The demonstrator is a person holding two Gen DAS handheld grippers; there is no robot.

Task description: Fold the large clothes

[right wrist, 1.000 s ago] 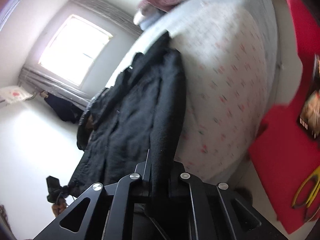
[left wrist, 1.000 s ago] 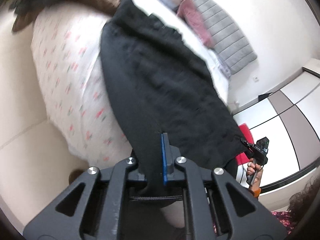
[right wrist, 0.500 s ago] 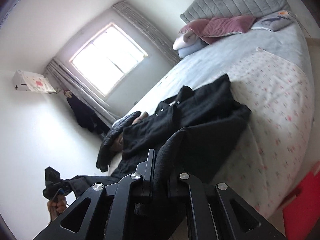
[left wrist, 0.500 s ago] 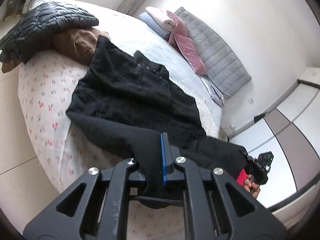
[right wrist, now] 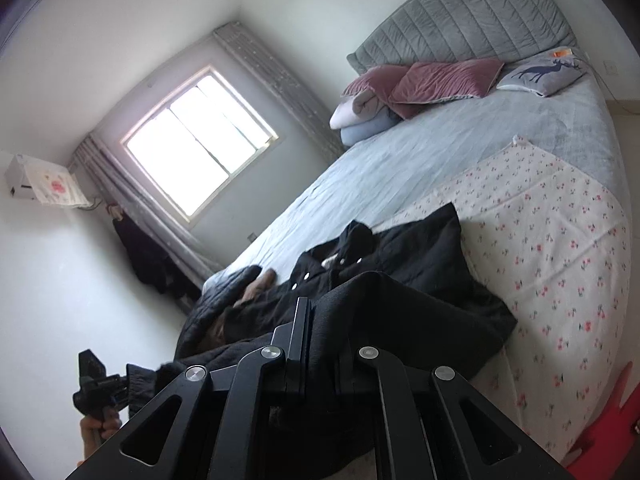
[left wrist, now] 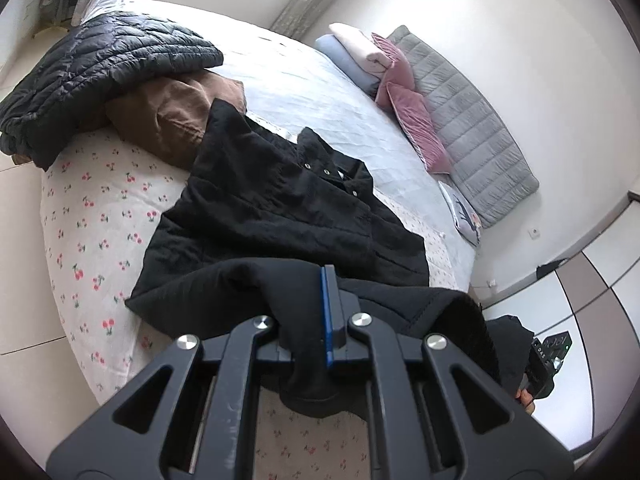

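Black coat (left wrist: 280, 208): spread on the bed (left wrist: 92, 208), hem lifted.
Left gripper (left wrist: 326, 320): jaws clamped on coat fabric.
Right gripper (right wrist: 320, 344): jaws clamped on coat fabric.

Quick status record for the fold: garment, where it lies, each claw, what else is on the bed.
garment: black coat, snaps up
location: on the cherry-print sheet at the bed's foot end
left claw: shut on the coat's hem, lifted off the sheet
right claw: shut on the coat's hem
also on bed: black quilted jacket over brown garment, pink pillows, deer cushion
fold: hem not yet laid over
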